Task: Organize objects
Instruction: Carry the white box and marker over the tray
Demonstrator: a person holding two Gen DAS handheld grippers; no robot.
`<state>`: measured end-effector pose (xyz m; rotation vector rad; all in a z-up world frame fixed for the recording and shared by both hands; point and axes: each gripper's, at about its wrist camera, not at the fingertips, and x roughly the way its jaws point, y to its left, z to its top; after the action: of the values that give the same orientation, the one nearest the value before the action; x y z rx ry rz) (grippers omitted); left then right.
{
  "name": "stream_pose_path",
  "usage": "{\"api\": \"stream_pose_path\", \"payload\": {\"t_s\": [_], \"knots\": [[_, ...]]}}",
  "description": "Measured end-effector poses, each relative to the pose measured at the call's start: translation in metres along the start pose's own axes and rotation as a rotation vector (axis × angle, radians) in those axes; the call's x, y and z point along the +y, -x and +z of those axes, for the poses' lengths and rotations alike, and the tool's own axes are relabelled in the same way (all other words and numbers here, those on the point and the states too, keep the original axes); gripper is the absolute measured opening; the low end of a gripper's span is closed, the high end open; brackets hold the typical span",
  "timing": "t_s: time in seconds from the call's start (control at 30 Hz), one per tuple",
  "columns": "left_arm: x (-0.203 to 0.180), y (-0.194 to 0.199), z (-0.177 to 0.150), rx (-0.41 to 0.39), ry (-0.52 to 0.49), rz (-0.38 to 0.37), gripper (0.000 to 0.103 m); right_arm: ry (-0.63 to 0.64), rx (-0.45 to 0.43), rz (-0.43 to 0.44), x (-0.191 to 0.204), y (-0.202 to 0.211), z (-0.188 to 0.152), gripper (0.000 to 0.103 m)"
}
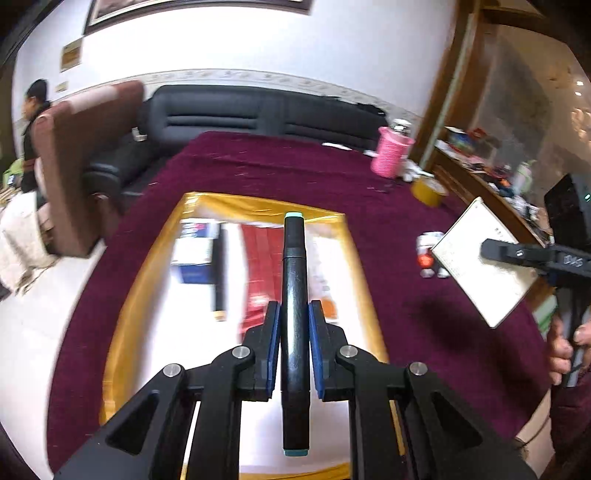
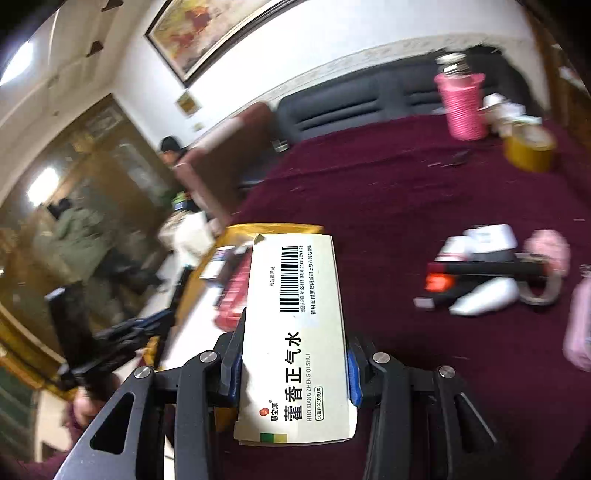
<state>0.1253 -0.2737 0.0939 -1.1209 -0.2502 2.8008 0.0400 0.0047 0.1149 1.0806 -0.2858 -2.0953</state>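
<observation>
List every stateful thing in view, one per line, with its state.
Left gripper: shut on the marker.
Marker: capped at both ends, held lengthwise over the tray.
Right gripper: shut on the medicine box.
Medicine box: closed, lifted, barcode side up.
Gold-rimmed tray: already holds boxes and a dark pen.
Pink basket: upright.

Living room around a desk draped in maroon cloth (image 1: 229, 173)

White walls carry a framed painting (image 2: 207, 33); a black leather sofa (image 1: 258, 114) stands behind the desk, a brown armchair (image 1: 85, 155) to its left, wood-framed glass cabinets (image 1: 517, 110) at the right, over a pale floor (image 1: 33, 332)
</observation>
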Motion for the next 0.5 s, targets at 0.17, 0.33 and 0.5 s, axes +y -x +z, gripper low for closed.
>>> {"api": "stream_pose_path", "payload": {"t_s": [0.17,0.33,0.5], "knots": [[0.043,-0.012,-0.004,0.041,0.039,0.067,0.014,0.018,0.061,0.074,0.039,-0.046,0.007,0.046],[0.070,-0.029,-0.008,0.084,0.060,0.111,0.014,-0.025,0.138,0.108,0.054,-0.093,0.003,0.046],[0.086,-0.048,-0.010,0.135,0.070,0.133,0.014,-0.048,0.185,0.110,0.060,-0.127,-0.003,0.046]]}}
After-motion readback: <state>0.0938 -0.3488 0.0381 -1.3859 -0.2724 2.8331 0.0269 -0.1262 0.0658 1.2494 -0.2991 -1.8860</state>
